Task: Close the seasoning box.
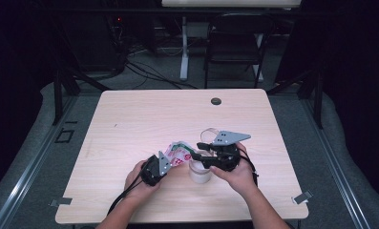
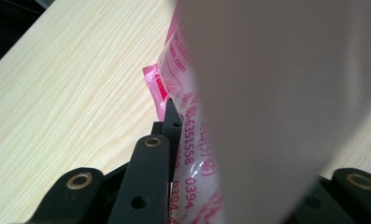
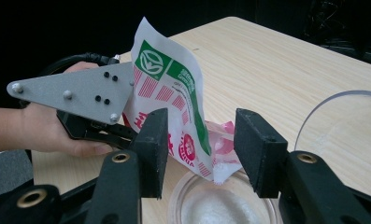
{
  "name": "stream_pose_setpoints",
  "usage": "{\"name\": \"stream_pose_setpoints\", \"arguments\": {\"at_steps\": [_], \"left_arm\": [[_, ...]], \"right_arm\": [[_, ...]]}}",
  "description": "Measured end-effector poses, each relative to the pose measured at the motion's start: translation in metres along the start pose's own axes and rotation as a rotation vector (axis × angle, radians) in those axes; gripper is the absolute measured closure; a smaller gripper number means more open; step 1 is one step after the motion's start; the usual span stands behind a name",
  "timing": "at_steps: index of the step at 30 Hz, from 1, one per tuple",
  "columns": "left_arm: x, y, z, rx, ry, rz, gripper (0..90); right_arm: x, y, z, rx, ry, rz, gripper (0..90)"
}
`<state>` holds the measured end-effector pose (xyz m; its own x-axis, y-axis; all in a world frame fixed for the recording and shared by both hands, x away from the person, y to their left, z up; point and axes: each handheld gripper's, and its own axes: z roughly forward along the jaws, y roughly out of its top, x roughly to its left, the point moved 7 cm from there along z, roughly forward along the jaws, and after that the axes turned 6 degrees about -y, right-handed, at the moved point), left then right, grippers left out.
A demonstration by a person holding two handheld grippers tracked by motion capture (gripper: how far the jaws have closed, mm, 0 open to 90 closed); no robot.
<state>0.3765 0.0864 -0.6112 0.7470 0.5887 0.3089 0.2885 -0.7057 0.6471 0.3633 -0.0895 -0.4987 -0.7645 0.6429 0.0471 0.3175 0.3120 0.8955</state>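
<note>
- High view: the pale wooden table (image 1: 130,124) carries it all.
- Left gripper (image 1: 161,164) clamps the red-and-green printed plastic packet (image 3: 174,112), tilted over the clear round cup (image 3: 225,205).
- Right gripper (image 3: 201,147) has jaws wide, astride the packet's corner, not touching.

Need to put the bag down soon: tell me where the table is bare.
Bare: the table left of and beyond the bag, up to the round grommet, and its right edge. Crowded: around the cup, between the left gripper and right gripper.
</note>
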Motion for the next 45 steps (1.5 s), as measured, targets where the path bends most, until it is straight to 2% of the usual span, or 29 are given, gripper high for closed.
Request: {"name": "stream_pose_setpoints", "arguments": {"at_steps": [13,23,30,34,37,40,45], "left_arm": [[0.011,-0.004,-0.002,-0.053,-0.085,-0.169,77.1],[0.016,-0.005,-0.004,-0.079,-0.106,-0.226,77.7],[0.023,-0.006,-0.008,-0.09,-0.098,-0.25,77.8],[0.029,-0.006,-0.014,-0.113,-0.09,-0.279,77.8],[0.035,-0.005,-0.02,-0.126,-0.085,-0.3,77.8],[0.044,-0.005,-0.027,-0.128,-0.066,-0.303,77.8],[0.061,-0.008,-0.04,-0.139,-0.04,-0.343,77.8]], "right_arm": [[-0.002,0.001,-0.002,-0.011,-0.002,0.015,55.2],[-0.004,0.002,-0.004,-0.014,-0.006,0.02,55.9],[-0.005,0.002,-0.004,-0.02,-0.013,0.023,55.9],[-0.006,0.003,-0.006,-0.023,-0.018,0.024,55.9],[-0.007,0.004,-0.007,-0.03,-0.022,0.027,55.9],[-0.007,0.004,-0.008,-0.031,-0.019,0.03,55.9],[-0.007,0.005,-0.009,-0.034,-0.021,0.035,55.9]]}}
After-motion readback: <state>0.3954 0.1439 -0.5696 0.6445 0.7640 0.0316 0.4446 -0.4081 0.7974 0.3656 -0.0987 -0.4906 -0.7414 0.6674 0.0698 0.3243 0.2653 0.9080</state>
